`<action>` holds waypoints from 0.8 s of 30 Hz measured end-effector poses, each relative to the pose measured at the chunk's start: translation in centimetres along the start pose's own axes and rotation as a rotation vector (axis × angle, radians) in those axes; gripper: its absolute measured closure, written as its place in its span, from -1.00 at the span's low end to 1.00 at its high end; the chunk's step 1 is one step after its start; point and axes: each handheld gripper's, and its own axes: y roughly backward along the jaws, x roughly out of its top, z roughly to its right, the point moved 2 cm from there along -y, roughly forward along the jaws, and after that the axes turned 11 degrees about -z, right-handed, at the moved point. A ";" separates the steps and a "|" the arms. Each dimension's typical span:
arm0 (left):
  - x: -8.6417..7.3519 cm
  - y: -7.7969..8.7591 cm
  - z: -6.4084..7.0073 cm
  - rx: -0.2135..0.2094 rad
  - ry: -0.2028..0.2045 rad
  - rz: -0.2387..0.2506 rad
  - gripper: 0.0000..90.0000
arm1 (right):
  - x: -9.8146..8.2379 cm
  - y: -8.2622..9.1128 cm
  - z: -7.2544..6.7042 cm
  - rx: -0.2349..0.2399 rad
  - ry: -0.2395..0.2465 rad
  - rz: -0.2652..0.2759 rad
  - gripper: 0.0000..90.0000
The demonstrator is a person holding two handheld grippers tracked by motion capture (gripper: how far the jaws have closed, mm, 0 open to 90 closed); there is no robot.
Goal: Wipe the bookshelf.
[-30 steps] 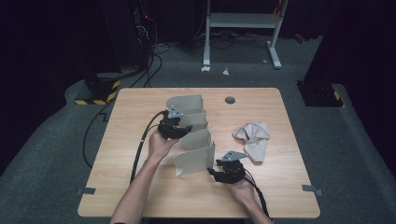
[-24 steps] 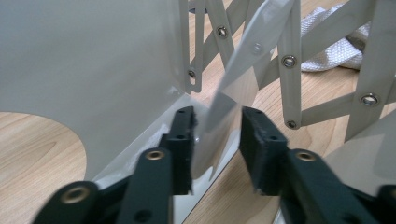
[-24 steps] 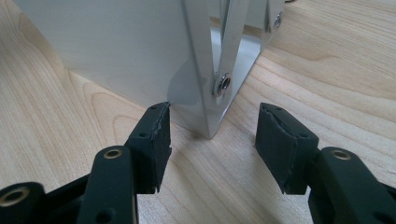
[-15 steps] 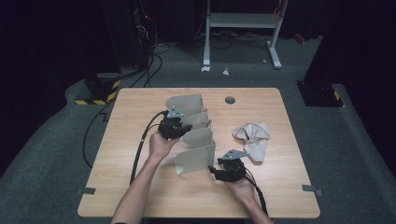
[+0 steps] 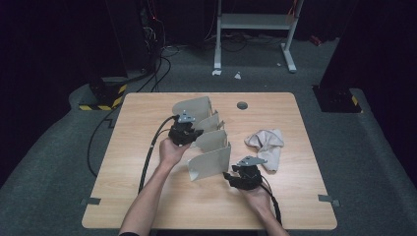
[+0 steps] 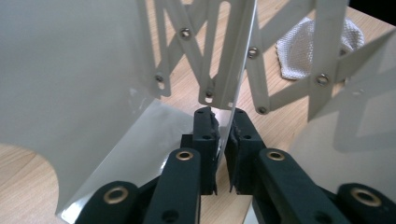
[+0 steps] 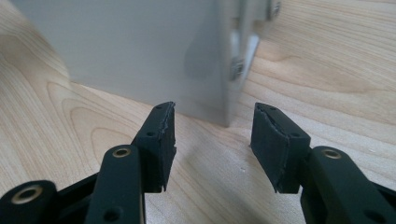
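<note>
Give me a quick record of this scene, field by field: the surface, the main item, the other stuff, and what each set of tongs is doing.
surface: wooden table
main item: grey expanding file rack, panels upright, joined by a riveted scissor lattice
left tongs: closed on the edge of one rack panel
right tongs: open, jaws apart, facing the corner of the nearest panel, not touching it
cloth: crumpled, on the table right of the rack
table hole: round, near the far edge

My overhead feed is soft and grainy: the table is evenly lit, the surroundings nearly black. Close up, the white panels glare slightly; the black jaws blur.
</note>
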 end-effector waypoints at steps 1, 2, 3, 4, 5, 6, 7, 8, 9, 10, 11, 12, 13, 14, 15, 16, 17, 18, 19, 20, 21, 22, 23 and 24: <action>0.1 -0.1 0.0 0.002 0.000 -0.001 0.90 | 0.0 0.1 0.0 -0.002 -0.004 0.004 0.11; 0.3 -0.2 -0.1 0.005 0.007 -0.003 0.92 | 0.0 0.1 0.1 -0.004 -0.004 0.008 0.10; 0.4 -0.3 -0.1 0.006 0.013 -0.003 0.93 | 0.0 0.2 0.1 -0.004 -0.007 0.009 0.10; 0.4 -0.3 -0.1 0.006 0.013 -0.003 0.94 | 0.0 0.2 0.1 -0.004 -0.007 0.009 0.10; 0.6 -0.4 -0.2 0.008 0.027 0.000 0.94 | 0.0 0.2 0.2 -0.010 -0.010 0.010 0.09; 0.7 -0.5 -0.3 0.011 0.036 0.000 0.94 | 0.0 0.4 0.3 -0.020 -0.016 0.013 0.07; 0.7 -0.6 -0.3 0.011 0.043 0.001 0.95 | 0.0 0.4 0.3 -0.024 -0.018 0.015 0.07; 0.8 -0.6 -0.3 0.009 0.051 0.003 0.95 | 0.0 0.5 0.3 -0.023 -0.026 0.020 0.07; 0.8 -0.6 -0.4 0.007 0.058 0.003 0.94 | 0.1 0.5 0.3 -0.016 -0.029 0.023 0.08; 0.8 -0.6 -0.4 0.005 0.065 0.003 0.94 | 0.1 0.6 0.3 -0.013 -0.033 0.026 0.08; 0.9 -0.6 -0.3 0.007 0.073 0.002 0.94 | 0.1 0.6 0.2 -0.013 -0.035 0.031 0.08; 1.0 -0.7 -0.2 0.012 0.077 0.002 0.94 | 0.1 0.6 0.0 -0.012 -0.036 0.036 0.08; 1.0 -0.7 -0.1 0.018 0.082 0.002 0.94 | 0.1 0.6 -0.2 -0.010 -0.040 0.036 0.07; 1.1 -0.8 0.0 0.020 0.089 0.001 0.94 | 0.2 0.5 -0.5 -0.006 -0.043 0.034 0.07; 1.2 -0.9 0.0 0.025 0.093 0.000 0.94 | 0.2 0.3 -0.7 -0.004 -0.038 0.032 0.06; 1.4 -1.0 0.0 0.025 0.101 -0.001 0.94 | 0.2 0.2 -1.0 -0.005 -0.037 0.026 0.06; 1.5 -1.0 0.0 0.032 0.101 -0.002 0.95 | 0.3 0.1 -1.2 -0.003 -0.036 0.028 0.06; 1.7 -1.1 0.0 0.035 0.105 -0.004 0.95 | 0.4 0.0 -1.3 -0.002 -0.034 0.031 0.05; 1.8 -1.2 0.0 0.039 0.105 -0.009 0.95 | 0.6 0.0 -1.4 -0.003 -0.031 0.039 0.05; 2.0 -1.3 0.0 0.041 0.110 -0.011 0.95 | 0.7 0.0 -1.5 -0.005 -0.032 0.044 0.05; 2.1 -1.4 -0.1 0.043 0.120 -0.010 0.95 | 0.8 0.1 -1.5 -0.008 -0.034 0.051 0.04; 2.3 -1.5 -0.1 0.047 0.129 -0.010 0.95 | 0.9 0.1 -1.5 -0.014 -0.035 0.060 0.04; 2.5 -1.6 0.0 0.051 0.136 -0.011 0.95 | 1.0 0.2 -1.5 -0.023 -0.041 0.069 0.04; 2.6 -1.7 0.0 0.055 0.145 -0.008 0.95 | 1.0 0.3 -1.5 -0.032 -0.043 0.073 0.03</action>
